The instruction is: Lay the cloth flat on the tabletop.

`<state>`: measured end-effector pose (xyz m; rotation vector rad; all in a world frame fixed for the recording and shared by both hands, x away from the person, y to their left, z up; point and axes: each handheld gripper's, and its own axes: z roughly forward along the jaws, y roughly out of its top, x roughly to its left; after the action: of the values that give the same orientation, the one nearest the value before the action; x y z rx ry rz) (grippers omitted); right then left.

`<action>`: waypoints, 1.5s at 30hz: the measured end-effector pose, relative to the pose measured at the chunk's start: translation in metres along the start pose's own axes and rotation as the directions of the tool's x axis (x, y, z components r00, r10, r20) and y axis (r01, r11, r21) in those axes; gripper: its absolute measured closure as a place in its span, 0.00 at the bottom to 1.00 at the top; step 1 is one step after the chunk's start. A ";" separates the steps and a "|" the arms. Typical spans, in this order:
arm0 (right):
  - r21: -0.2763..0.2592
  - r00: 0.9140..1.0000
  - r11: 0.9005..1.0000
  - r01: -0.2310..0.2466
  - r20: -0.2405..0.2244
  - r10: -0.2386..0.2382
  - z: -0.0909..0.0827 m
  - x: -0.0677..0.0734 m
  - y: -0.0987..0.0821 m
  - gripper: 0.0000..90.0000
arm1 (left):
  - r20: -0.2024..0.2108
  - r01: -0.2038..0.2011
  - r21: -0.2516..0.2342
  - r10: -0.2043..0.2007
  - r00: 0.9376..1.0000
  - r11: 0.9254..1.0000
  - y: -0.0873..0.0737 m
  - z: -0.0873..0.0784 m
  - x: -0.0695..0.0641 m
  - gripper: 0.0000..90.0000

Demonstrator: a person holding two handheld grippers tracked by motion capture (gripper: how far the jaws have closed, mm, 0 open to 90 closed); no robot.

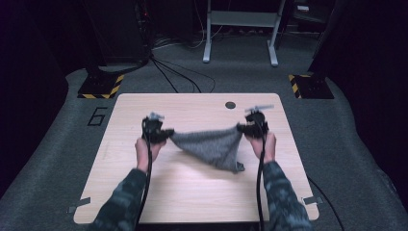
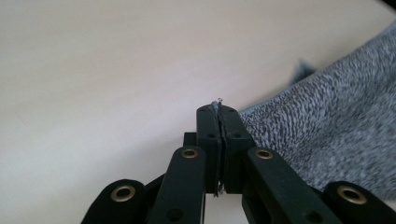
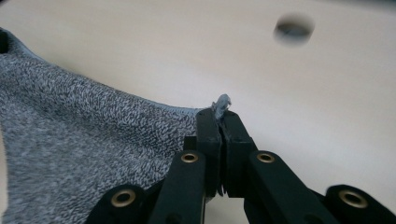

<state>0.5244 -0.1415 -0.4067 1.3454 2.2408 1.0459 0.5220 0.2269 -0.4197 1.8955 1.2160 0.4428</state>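
While the grey knit cloth [image 1: 211, 147] is pinched by both closed grippers, left [image 1: 166, 134] and right [image 1: 240, 128], even tension should be maintained so its corners are not lost.

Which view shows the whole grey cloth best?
The high view: the grey cloth shows whole, stretched between the left gripper and right gripper, sagging to a point over the table. The left gripper view has one speckled stretch of it beside shut jaws; the right gripper view shows a pinched corner.
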 end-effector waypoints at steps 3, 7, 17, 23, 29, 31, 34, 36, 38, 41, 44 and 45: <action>-0.067 0.999 0.998 0.020 0.042 -0.017 -0.013 -0.002 0.051 0.98 | -0.040 -0.007 -0.097 0.003 0.999 0.995 0.038 -0.018 0.002 0.98; -0.212 0.995 0.972 0.099 0.042 -0.092 -0.063 0.011 0.102 0.97 | -0.074 -0.085 -0.255 0.068 0.995 0.963 0.065 -0.071 -0.005 0.98; -0.120 0.994 0.988 0.101 -0.021 -0.104 -0.031 0.039 -0.046 0.97 | -0.003 -0.057 -0.159 0.057 0.998 0.986 -0.052 -0.039 -0.016 0.98; -0.036 0.997 0.999 0.031 -0.073 -0.034 -0.020 0.047 -0.119 0.93 | 0.071 -0.025 -0.035 0.027 0.997 0.999 -0.117 -0.022 -0.028 0.91; -0.016 0.992 1.000 -0.011 -0.123 0.009 -0.045 0.046 -0.138 0.71 | 0.146 -0.004 0.020 0.001 0.989 1.000 -0.141 -0.046 -0.034 0.70; -0.029 0.993 0.999 -0.016 -0.122 0.012 -0.058 0.043 -0.141 0.65 | 0.143 0.007 0.028 -0.011 0.990 1.000 -0.145 -0.057 -0.033 0.60; -0.038 0.993 0.998 -0.050 -0.111 0.046 -0.070 0.036 -0.140 0.57 | 0.120 0.045 0.008 -0.045 0.992 0.999 -0.142 -0.069 -0.026 0.46; -0.040 0.993 0.997 -0.070 -0.096 0.066 -0.069 0.032 -0.135 0.49 | 0.106 0.080 0.006 -0.080 0.991 0.997 -0.133 -0.068 -0.021 0.39; -0.043 0.993 0.995 -0.088 -0.080 0.084 -0.062 0.030 -0.131 0.42 | 0.100 0.085 0.014 -0.086 0.991 0.996 -0.121 -0.062 -0.018 0.36; -0.021 0.994 0.995 -0.094 -0.055 0.093 -0.046 0.032 -0.126 0.32 | 0.080 0.053 0.032 -0.056 0.995 0.998 -0.111 -0.051 -0.019 0.32; 0.017 0.996 0.997 -0.081 -0.032 0.081 -0.030 0.038 -0.126 0.23 | 0.069 0.015 0.097 -0.022 0.997 0.995 -0.106 -0.027 -0.029 0.29; 0.029 0.997 0.997 -0.075 -0.025 0.076 -0.028 0.040 -0.126 0.21 | 0.064 -0.005 0.110 -0.002 0.998 0.994 -0.108 -0.024 -0.031 0.28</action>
<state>0.4095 -0.1548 -0.4762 1.4460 2.2472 1.0676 0.4289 0.2316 -0.4863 1.9888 1.2182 0.3187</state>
